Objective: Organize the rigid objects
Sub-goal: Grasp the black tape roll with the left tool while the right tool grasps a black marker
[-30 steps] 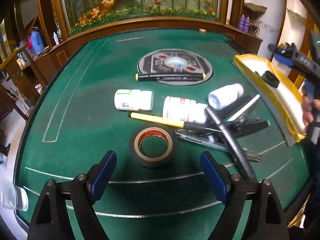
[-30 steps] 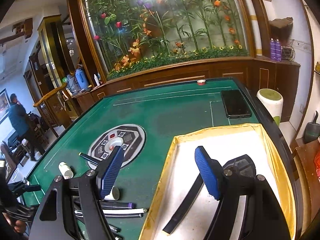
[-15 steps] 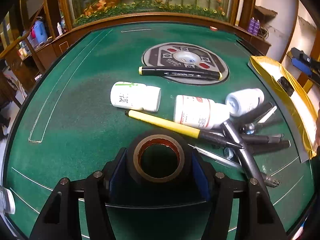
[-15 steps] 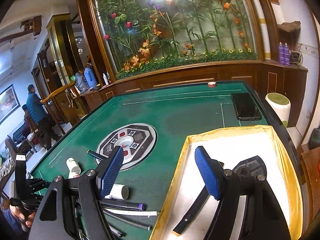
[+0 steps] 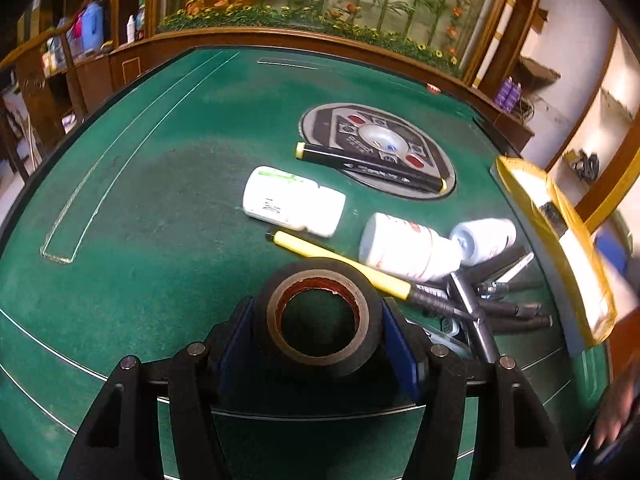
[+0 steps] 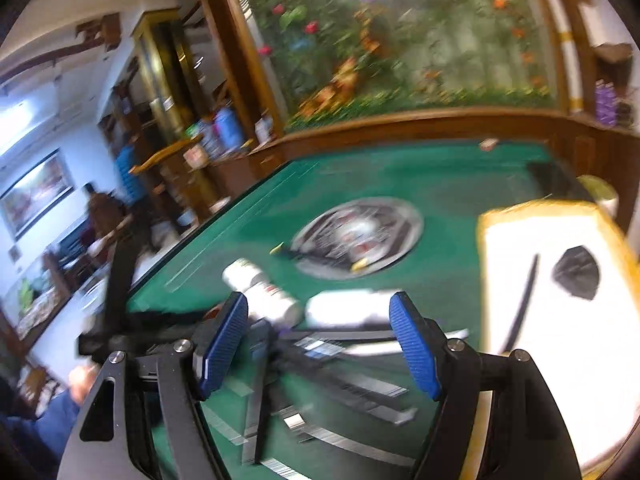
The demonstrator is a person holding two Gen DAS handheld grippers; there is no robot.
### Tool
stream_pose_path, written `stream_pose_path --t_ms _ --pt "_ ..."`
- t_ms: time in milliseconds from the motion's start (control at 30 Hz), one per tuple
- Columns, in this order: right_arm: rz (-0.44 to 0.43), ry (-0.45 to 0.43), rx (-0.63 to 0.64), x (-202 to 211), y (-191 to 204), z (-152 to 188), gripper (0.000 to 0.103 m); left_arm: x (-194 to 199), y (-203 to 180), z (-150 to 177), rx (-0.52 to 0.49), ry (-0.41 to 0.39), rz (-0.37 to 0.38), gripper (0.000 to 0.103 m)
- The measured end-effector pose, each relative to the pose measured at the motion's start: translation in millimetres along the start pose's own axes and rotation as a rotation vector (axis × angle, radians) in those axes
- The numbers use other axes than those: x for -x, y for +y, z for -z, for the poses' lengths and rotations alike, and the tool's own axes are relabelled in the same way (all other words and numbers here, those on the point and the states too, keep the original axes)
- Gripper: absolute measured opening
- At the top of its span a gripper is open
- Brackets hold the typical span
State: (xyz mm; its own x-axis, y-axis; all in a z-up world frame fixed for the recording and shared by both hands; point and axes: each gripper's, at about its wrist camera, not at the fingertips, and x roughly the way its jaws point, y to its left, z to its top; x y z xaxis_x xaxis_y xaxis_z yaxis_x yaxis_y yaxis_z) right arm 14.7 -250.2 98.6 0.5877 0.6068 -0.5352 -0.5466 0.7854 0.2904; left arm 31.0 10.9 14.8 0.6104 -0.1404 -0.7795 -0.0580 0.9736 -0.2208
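Left gripper (image 5: pixel 316 344) is clamped on the black tape roll (image 5: pixel 318 316): both blue pads press the roll's outer wall at its 9 and 3 o'clock sides, with the cardboard core facing the camera. The roll sits at 6 o'clock in the left wrist view, over the green table (image 5: pixel 160 208).

Working left to right across the table in that view:
- White pill bottle (image 5: pixel 294 202), lying on its side at 11 o'clock from the roll.
- Yellow-handled tool (image 5: pixel 340 258), lying diagonally, partly hidden behind the roll.
- Black marker (image 5: pixel 370 168) with yellow ends, resting across the round centre panel (image 5: pixel 378 148) at 12 o'clock.
- Red-labelled white bottle (image 5: pixel 404 246), on its side, touching a smaller white bottle (image 5: pixel 486 240) at 2 o'clock.
- Pile of dark pens and metal tools (image 5: pixel 492 308) at 3 o'clock, just beside the gold-rimmed tray (image 5: pixel 560 240).

Right gripper (image 6: pixel 320 340) has its jaws apart with nothing between the pads; it hangs above the pile of bottles and tools. This view is motion-blurred. The tray's white floor holds a thin black strip (image 6: pixel 524 300) and a dark shield-shaped piece (image 6: pixel 576 274) at 3 o'clock.
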Motion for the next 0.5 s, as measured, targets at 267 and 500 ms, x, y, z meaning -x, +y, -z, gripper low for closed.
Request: stream_pose_path --t_ms 267,500 --pt "0.012 0.258 0.090 -50.8 46.9 33.9 0.038 5.9 8.9 -0.9 0.039 -0.024 0.034 0.066" --pt "0.071 0.330 0.119 -68.1 52.1 46.4 0.023 8.6 7.5 -1.7 0.030 -0.033 0.068 0.066"
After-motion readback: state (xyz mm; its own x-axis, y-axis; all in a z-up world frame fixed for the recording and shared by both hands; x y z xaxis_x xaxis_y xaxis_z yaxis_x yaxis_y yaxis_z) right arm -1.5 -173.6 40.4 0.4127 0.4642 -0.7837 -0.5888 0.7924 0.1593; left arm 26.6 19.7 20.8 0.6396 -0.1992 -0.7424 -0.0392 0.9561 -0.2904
